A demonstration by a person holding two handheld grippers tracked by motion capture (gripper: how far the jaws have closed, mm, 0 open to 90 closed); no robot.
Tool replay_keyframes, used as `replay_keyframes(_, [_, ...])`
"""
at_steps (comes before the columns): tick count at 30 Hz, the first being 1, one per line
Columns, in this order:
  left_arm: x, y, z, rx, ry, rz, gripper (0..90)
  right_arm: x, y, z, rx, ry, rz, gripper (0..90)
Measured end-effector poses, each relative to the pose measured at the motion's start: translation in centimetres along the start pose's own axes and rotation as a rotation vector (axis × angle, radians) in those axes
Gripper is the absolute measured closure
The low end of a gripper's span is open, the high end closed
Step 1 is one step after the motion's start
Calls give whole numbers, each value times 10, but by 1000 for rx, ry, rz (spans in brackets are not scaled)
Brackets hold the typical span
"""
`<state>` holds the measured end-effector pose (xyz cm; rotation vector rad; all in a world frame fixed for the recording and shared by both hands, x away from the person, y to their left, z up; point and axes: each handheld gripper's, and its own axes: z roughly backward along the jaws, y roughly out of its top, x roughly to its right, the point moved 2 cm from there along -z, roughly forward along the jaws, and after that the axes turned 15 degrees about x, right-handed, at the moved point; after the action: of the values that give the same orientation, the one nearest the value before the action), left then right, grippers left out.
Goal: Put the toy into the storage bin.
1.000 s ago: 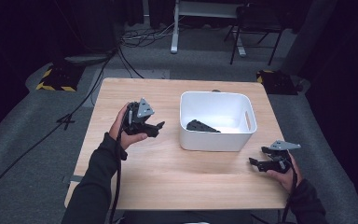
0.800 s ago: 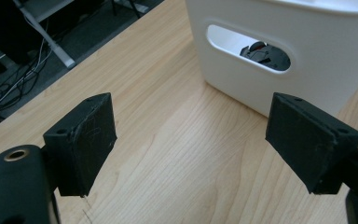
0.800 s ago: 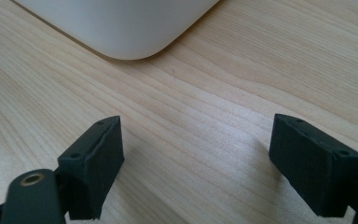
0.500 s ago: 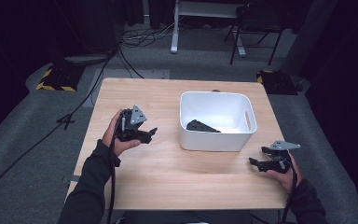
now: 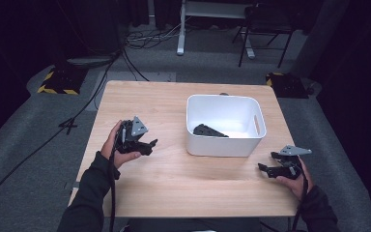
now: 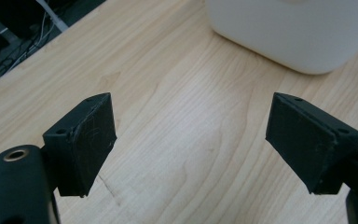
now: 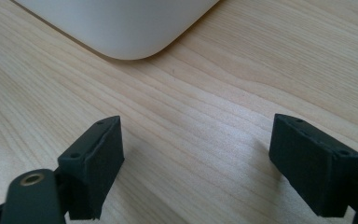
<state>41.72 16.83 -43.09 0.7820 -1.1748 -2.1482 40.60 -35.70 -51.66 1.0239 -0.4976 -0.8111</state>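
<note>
The scene contains one wooden table [image 5: 183, 179], one white bin [image 5: 224, 126], one dark flat object [image 5: 209, 131] inside the bin, and two handheld grippers. The dark object lies on the bin floor toward the bin's left half in the high view, with its long axis running roughly left to right across the table and its narrower end toward the right; its finer shape cannot be made out. The bin stands upright on the right half of the table, open side up, with a handle slot in its right wall. The left gripper [image 5: 149, 143] is held at the left of the table, well apart from the bin, with its jaws pointing right toward the bin's left wall. In the left gripper view its jaws stand apart with bare tabletop between them, and nothing is gripped. The right gripper [image 5: 265, 168] sits near the right front corner of the table, just in front of the bin's right front corner, with its jaws pointing left. In the right gripper view its jaws stand wide apart over bare wood, holding nothing. Compared with the frame one second earlier, the left gripper has drawn back from beside the bin toward the table's left edge and sits lower; the right gripper, the bin and the dark object have kept their places.
</note>
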Motion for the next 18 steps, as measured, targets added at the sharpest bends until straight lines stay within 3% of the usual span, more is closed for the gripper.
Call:
replay_keyframes(6, [5, -11, 2, -23, -8, 1, 161, 0, 0, 0, 0, 0, 1, 178])
replay_keyframes(8, [6, -14, 2, -9, 8, 14, 161, 0, 0, 0, 0, 0, 1, 178])
replay_keyframes(14, [7, -24, 6, -44, 1, 7, 161, 0, 0, 0, 0, 0, 1, 178])
replay_keyframes(18, [9, -32, 9, -43, 8, 29, 161, 0, 0, 0, 0, 0, 0, 178])
